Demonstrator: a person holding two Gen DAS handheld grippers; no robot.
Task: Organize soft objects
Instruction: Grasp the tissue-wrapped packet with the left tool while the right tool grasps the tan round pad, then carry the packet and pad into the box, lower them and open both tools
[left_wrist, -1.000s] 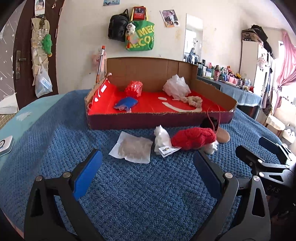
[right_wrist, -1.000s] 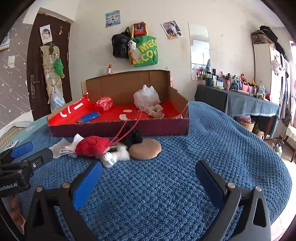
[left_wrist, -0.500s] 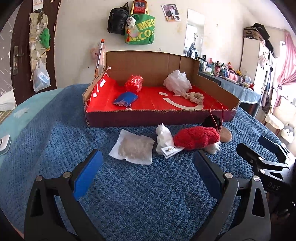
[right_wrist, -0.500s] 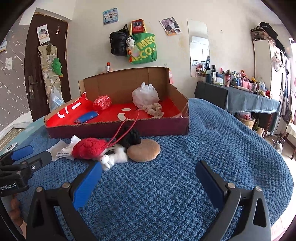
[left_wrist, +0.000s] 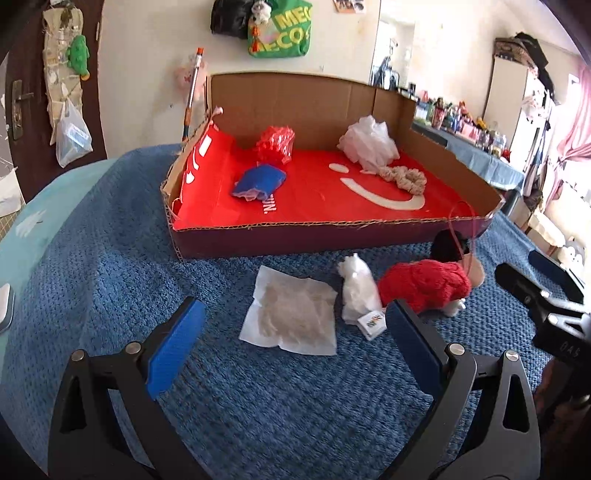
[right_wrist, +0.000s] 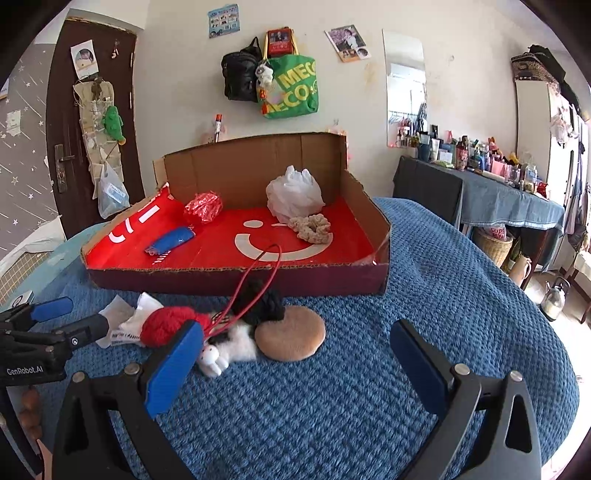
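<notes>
While both grippers hover low over the blue blanket (left_wrist: 110, 236), left (left_wrist: 291, 332) and right (right_wrist: 295, 354) fingers gape wide (gripping nothing).

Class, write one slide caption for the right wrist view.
Open right hand-held gripper faces tan pad before the cardboard box.

A cream wall (right_wrist: 177, 92) stands at the far side, hung with a green tote bag (right_wrist: 293, 92), a black backpack (right_wrist: 240, 75) and a mirror (right_wrist: 405, 88). A dark brown door (right_wrist: 64, 129) is at far left. At right, a cluttered side table (right_wrist: 517, 206) sits near pink curtains (left_wrist: 576, 122) in daylight.
</notes>
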